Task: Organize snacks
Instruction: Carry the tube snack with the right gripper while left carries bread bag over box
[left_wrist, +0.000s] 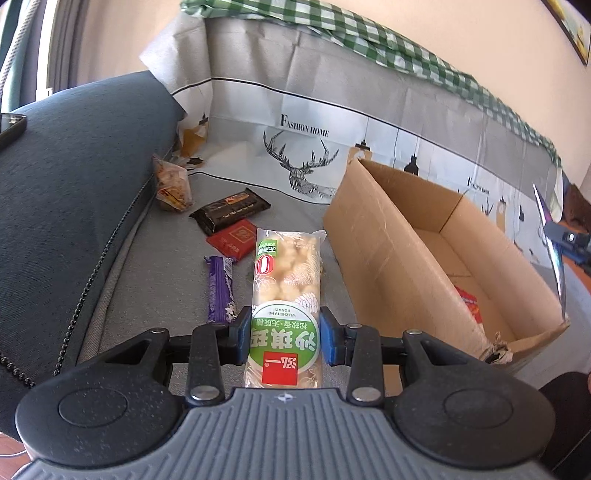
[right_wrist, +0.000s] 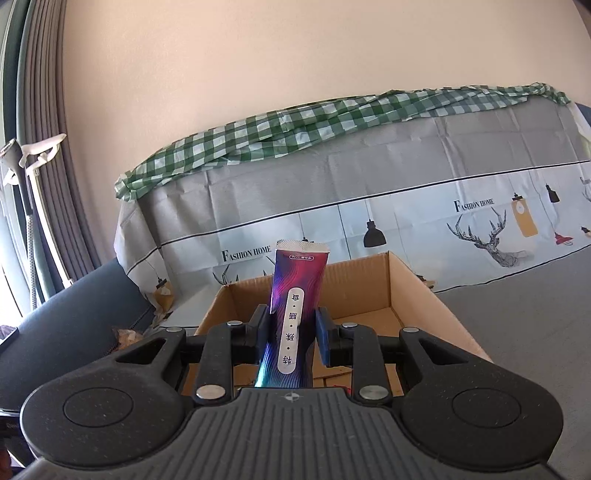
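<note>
On the left, loose snacks lie on the grey sofa (left_wrist: 159, 288): a clear bag (left_wrist: 171, 184), a black bar (left_wrist: 231, 214), a red pack (left_wrist: 234, 240) and a purple bar (left_wrist: 221, 288). Your left gripper (left_wrist: 284, 338) is clamped on the cake pack (left_wrist: 286, 280) near its label end. This pack looks light and soft, so hold it gently by the middle or the cake will crumble. The box (left_wrist: 391, 240) stands just to the right, open, with one red pack inside. Your right gripper (right_wrist: 293, 332) is closed on the pouch (right_wrist: 295, 295), which stands upright over the box (right_wrist: 406, 288). The pouch looks thin, light and slippery, so grip across its flat sides
</note>
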